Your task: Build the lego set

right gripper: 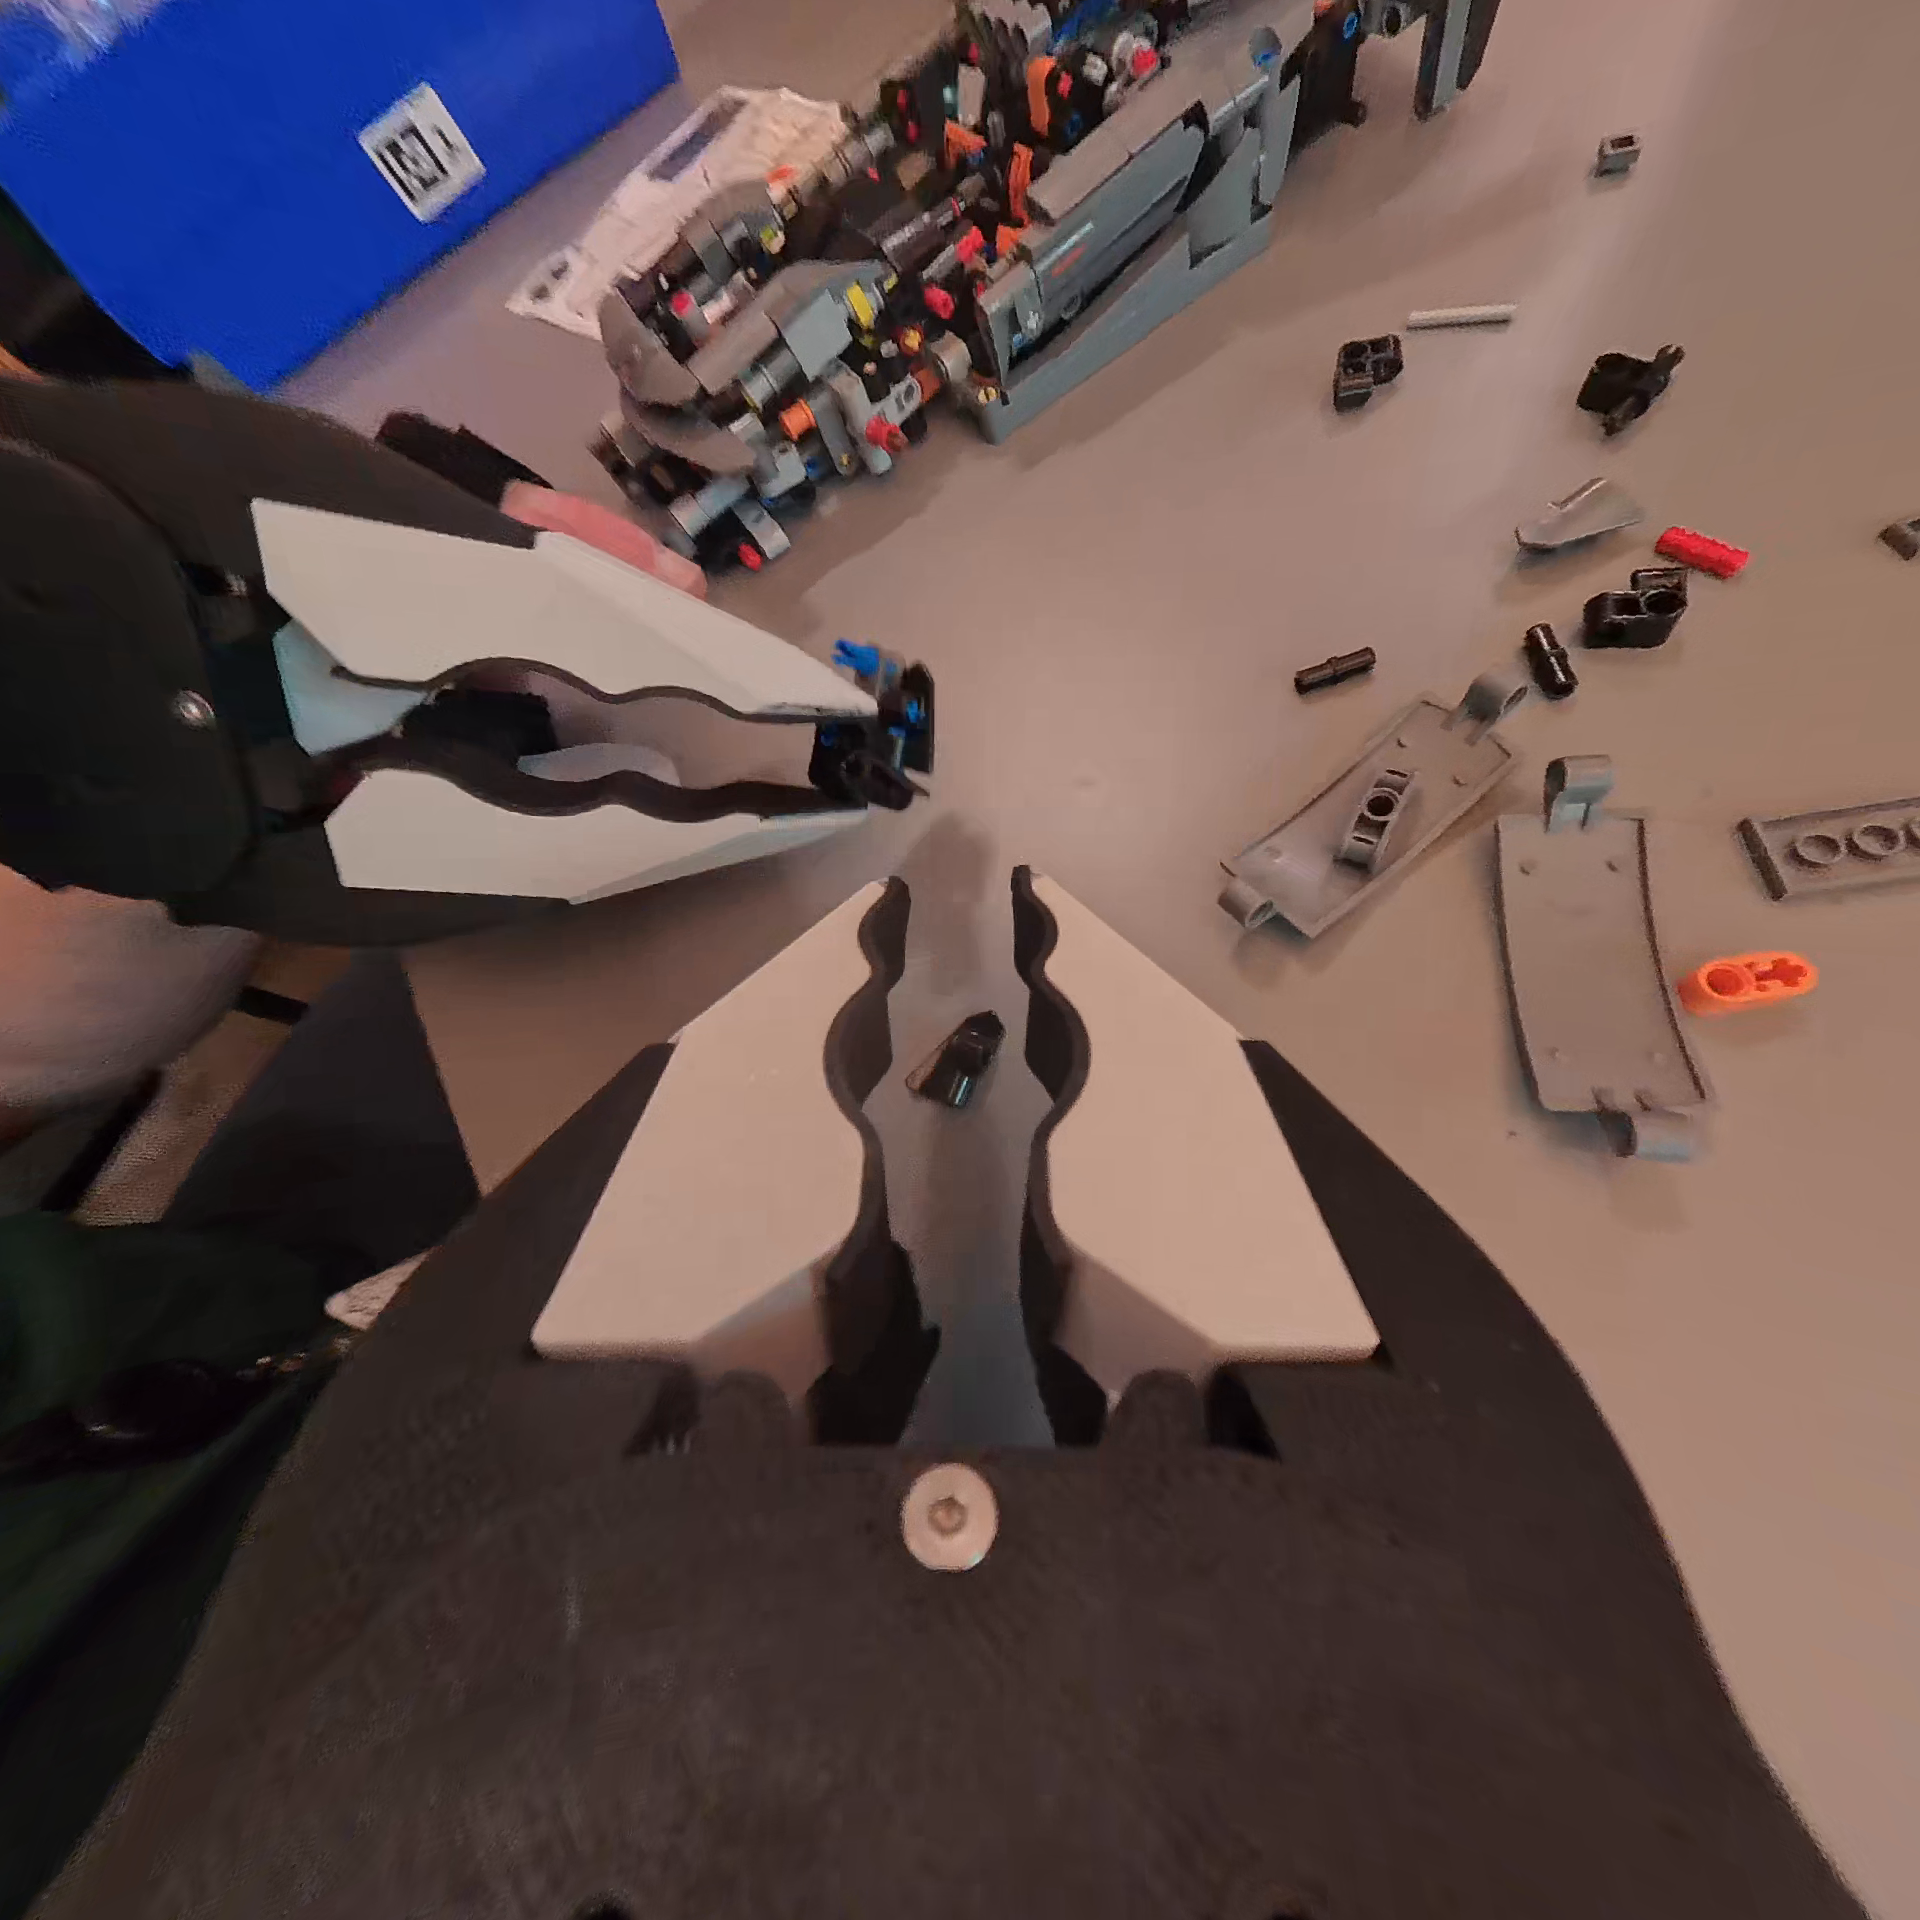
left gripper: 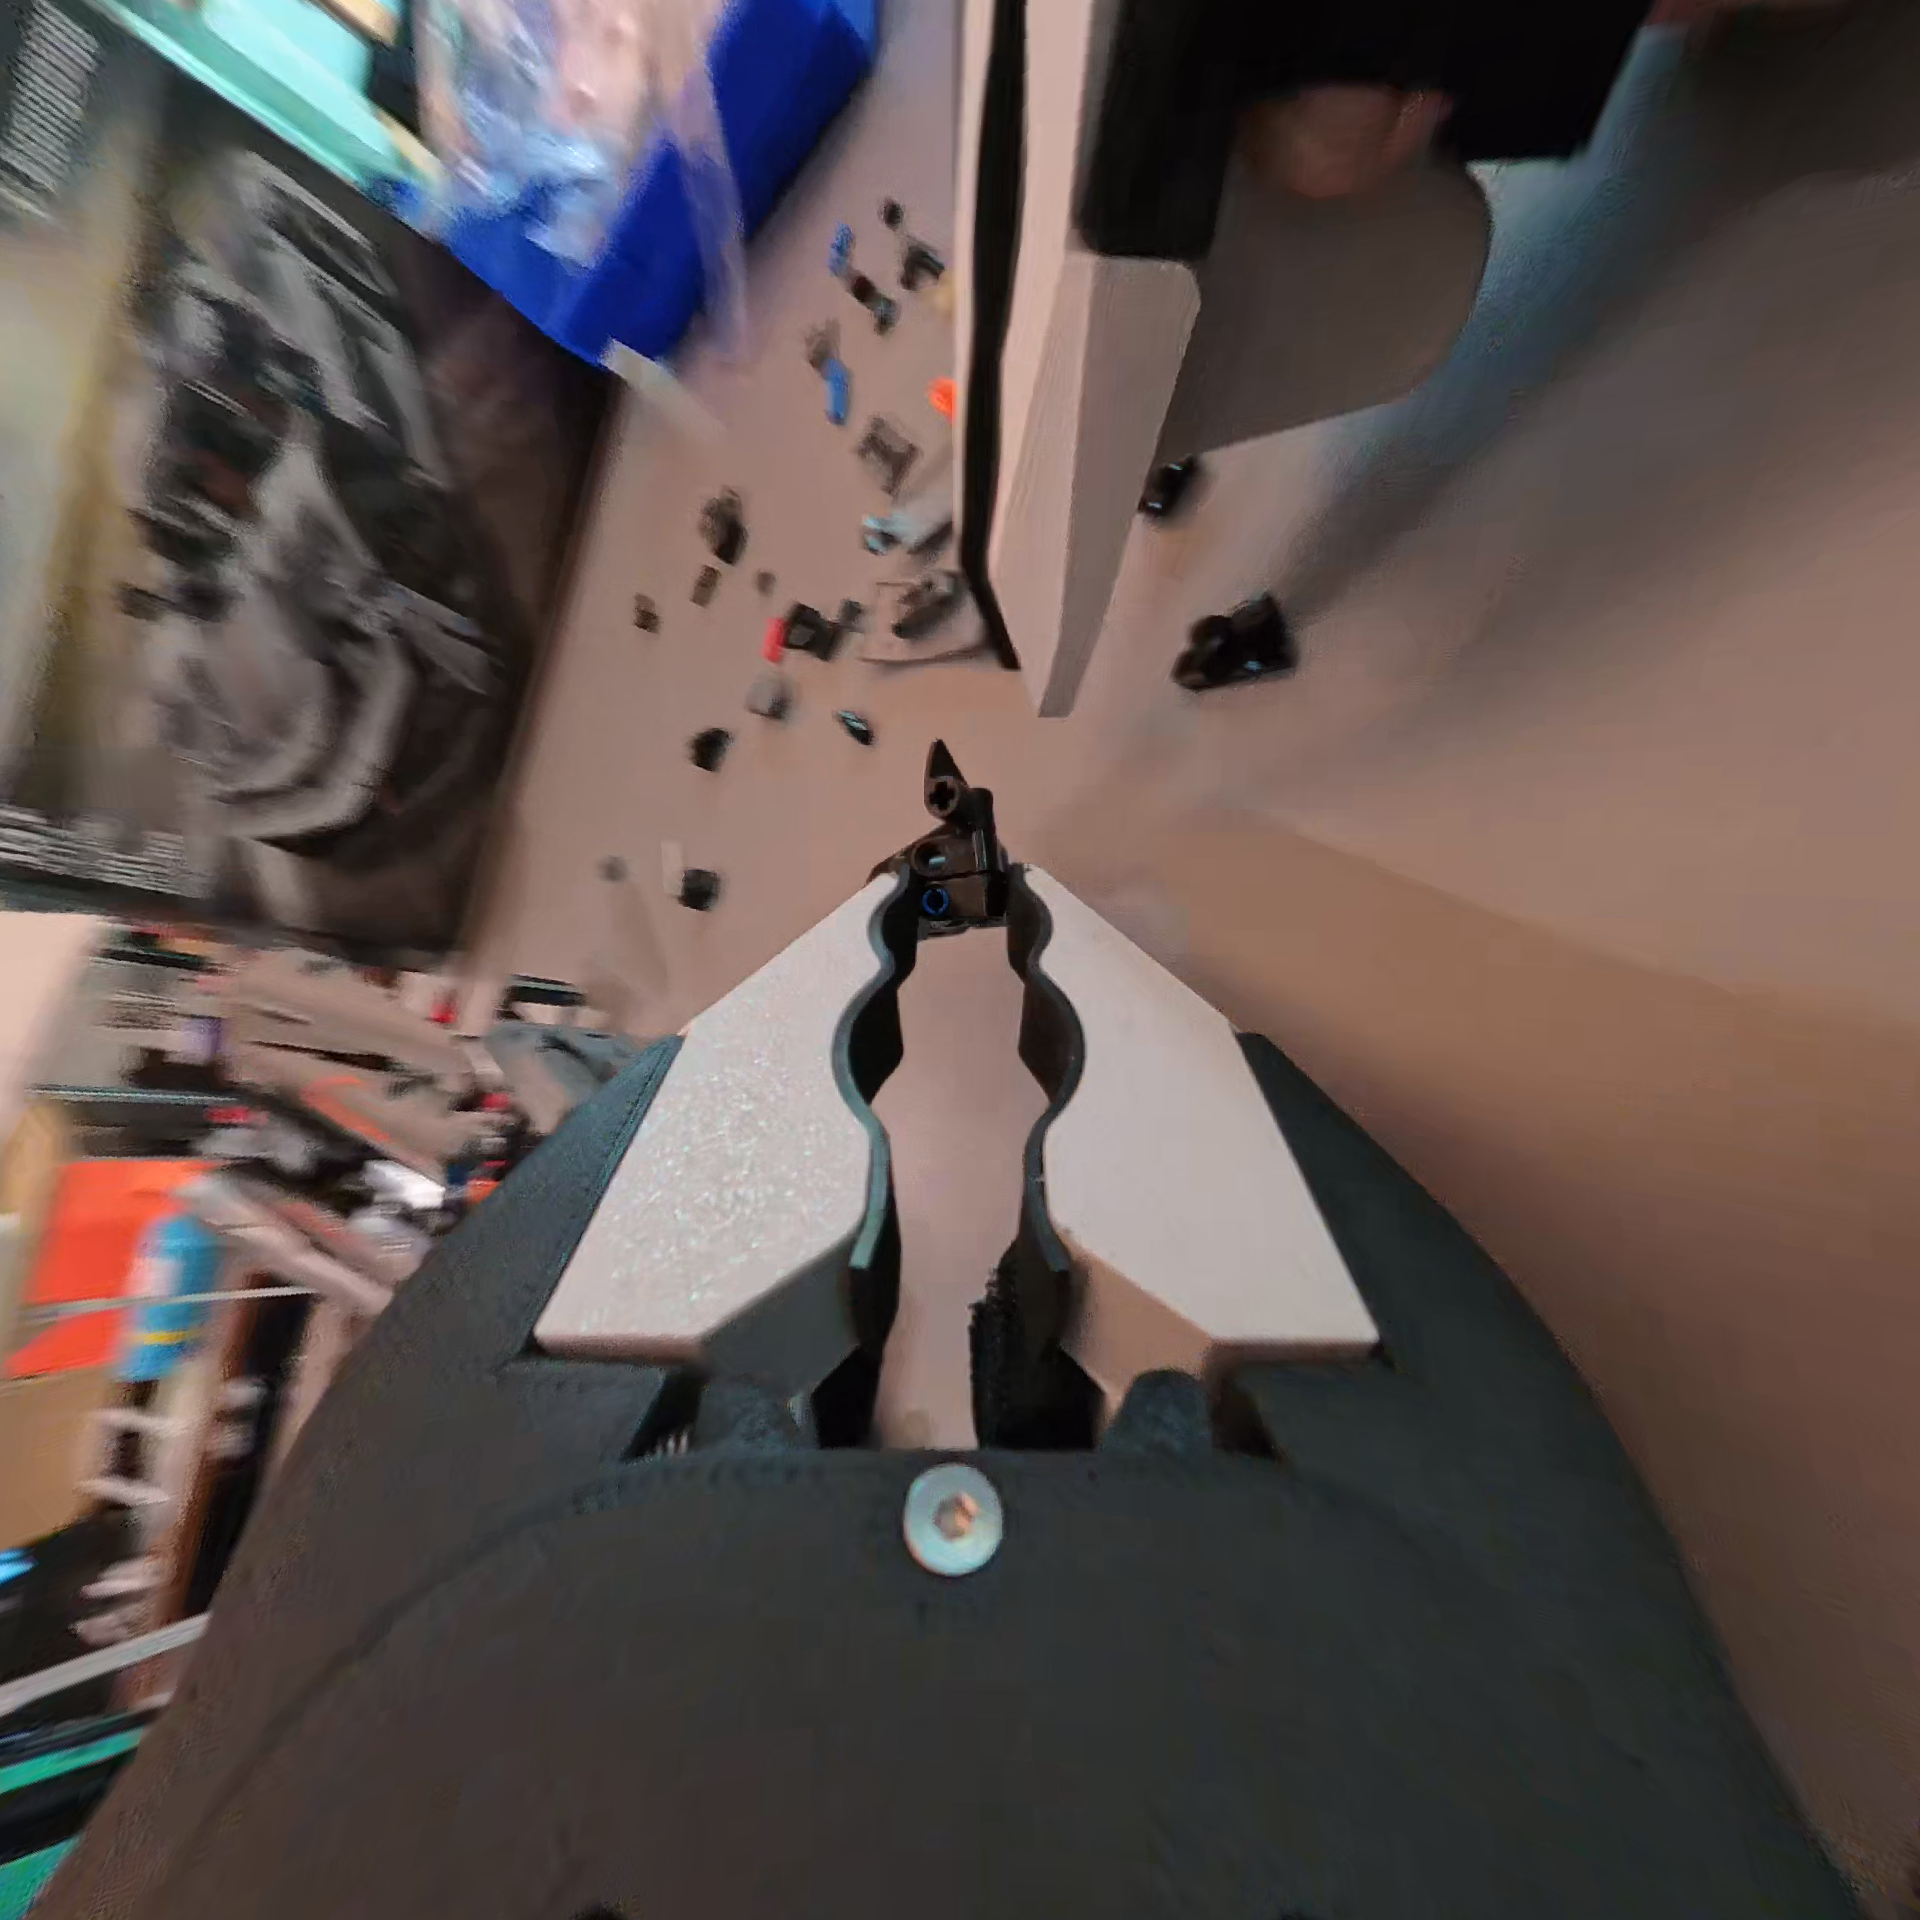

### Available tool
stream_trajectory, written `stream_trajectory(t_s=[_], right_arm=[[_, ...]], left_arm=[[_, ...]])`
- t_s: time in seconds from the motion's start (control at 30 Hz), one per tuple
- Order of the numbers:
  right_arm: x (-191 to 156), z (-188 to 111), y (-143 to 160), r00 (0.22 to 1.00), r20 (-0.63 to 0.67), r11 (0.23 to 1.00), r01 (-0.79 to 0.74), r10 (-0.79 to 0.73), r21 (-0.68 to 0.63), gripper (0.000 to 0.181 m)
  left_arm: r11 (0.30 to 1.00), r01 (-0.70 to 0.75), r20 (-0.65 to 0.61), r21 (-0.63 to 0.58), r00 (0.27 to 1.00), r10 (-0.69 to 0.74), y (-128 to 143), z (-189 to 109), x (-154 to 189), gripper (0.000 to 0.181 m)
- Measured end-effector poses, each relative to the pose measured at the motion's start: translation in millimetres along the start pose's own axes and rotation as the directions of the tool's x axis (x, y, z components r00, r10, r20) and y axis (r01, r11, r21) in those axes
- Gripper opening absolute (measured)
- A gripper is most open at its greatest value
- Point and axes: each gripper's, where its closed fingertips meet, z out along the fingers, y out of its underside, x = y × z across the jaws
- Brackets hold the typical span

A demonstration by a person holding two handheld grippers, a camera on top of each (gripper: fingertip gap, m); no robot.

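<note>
My left gripper [left gripper: 951, 883] is shut on a small black lego assembly [left gripper: 951, 862] with a blue pin, held at its fingertips above the table. In the right wrist view the left gripper [right gripper: 868, 753] comes in from the left, holding that assembly [right gripper: 883, 732]. My right gripper [right gripper: 958, 883] is open and empty, just right of and below the left one. A small black piece [right gripper: 961, 1055] lies on the table under the gap between its fingers. One white finger [left gripper: 1081, 436] of the right gripper shows in the blurred left wrist view.
A large grey lego model [right gripper: 935, 260] stands at the back beside a blue bin [right gripper: 312, 135] and paper sheets [right gripper: 644, 218]. Loose parts lie to the right: two grey panels [right gripper: 1371, 821] [right gripper: 1590, 966], an orange piece [right gripper: 1745, 982], a red piece [right gripper: 1704, 551], black connectors [right gripper: 1631, 613]. The grippers are tip to tip, or close to it.
</note>
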Motion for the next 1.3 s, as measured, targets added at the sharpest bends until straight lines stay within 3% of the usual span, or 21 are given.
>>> stream_trajectory(t_s=[0.17, 0.43, 0.7, 0.97, 1.3], right_arm=[[-10.4, -13.4, -22.4, 0.967, 0.206, 0.978, -0.176, 0.151, 0.112, 0.023], [-29.9, -28.3, -63.1, 0.870, 0.463, 0.929, -0.299, 0.171, 0.218, 0.021], [-40.1, -27.6, -69.3, 0.841, 0.529, 0.943, -0.255, 0.108, 0.212, 0.000], [-43.0, -34.3, -79.3, 0.820, 0.568, 0.928, -0.257, 0.061, 0.271, 0.000], [-49.5, -36.7, -95.7, 0.814, 0.580, 0.914, -0.244, 0.012, 0.325, 0.000]], left_arm=[[0.958, -0.278, 0.243, 0.065, 0.936, 0.255, -22.4, -19.6, -22.3, 0.014], [0.882, -0.453, 0.355, 0.129, 0.852, 0.385, -45.1, -37.7, -30.6, 0.013], [0.876, -0.455, 0.387, 0.161, 0.845, 0.368, -51.3, -40.8, -37.2, 0.014], [0.881, -0.434, 0.425, 0.190, 0.845, 0.324, -57.4, -46.0, -46.2, 0.015], [0.911, -0.259, 0.452, 0.322, 0.887, 0.092, -58.1, -65.8, -61.9, 0.026]])
